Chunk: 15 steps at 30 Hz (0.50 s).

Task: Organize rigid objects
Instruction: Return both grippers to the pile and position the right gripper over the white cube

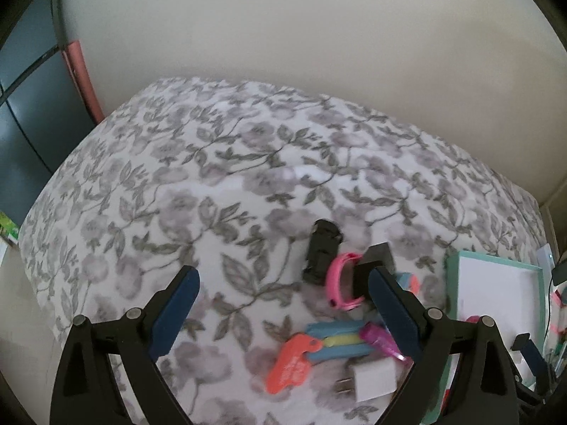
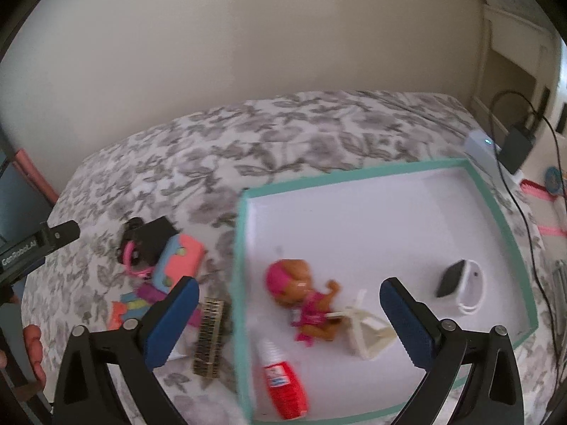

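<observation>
We've got the teal-rimmed tray [image 2: 510, 233] under our wide-open right gripper [image 2: 288, 313], holding a doll [image 2: 304, 297] lying diagonally, head far-left, plus a red-capped bottle [image 2: 283, 386]. The left gripper [image 1: 283, 304] gapes empty, with the black toy car [image 1: 320, 251] just ahead, pointing away.

A bed [image 1: 212, 163] under a grey floral cover carries everything here. Lying right on it: a black toy car [image 1: 320, 249], a pink watch [image 1: 338, 279] just beside it, a black block [image 1: 375, 265] touching the watch. Nearer in, an orange tag [image 1: 290, 363], a striped blue-and-yellow piece [image 1: 340, 341], a purple clip [image 1: 381, 343] and a white charger [image 1: 372, 377] huddle together. A brush [image 2: 211, 338] lies just beside the teal-rimmed tray [image 2: 241, 283], which also sits on the cover. A coral-and-blue toy [image 2: 180, 260] rests near the block.
</observation>
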Motion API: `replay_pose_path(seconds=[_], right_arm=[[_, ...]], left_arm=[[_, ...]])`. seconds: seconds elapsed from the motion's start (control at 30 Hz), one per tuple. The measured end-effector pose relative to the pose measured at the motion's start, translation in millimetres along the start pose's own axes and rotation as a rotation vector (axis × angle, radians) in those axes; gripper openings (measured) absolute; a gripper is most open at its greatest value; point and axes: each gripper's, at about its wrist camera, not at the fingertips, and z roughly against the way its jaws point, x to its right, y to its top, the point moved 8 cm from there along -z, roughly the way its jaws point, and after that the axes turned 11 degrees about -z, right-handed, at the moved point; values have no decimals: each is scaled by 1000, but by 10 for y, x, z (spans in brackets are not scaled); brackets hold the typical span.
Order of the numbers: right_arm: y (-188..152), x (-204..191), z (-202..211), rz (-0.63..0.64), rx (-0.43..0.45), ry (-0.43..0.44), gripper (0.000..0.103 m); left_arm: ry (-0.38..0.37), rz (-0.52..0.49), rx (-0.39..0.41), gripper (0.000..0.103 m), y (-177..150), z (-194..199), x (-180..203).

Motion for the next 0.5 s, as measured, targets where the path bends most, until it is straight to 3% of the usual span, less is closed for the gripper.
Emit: replay_pose_path(seconds=[0.2, 0.5], right_arm=[[-166, -384, -65, 93, -33, 47, 103], [-473, -794, -240, 206, -118, 100, 102]], left_arm=[[-21, 45, -72, 96, -154, -62, -161], [-82, 52, -213, 96, -460, -274, -69]])
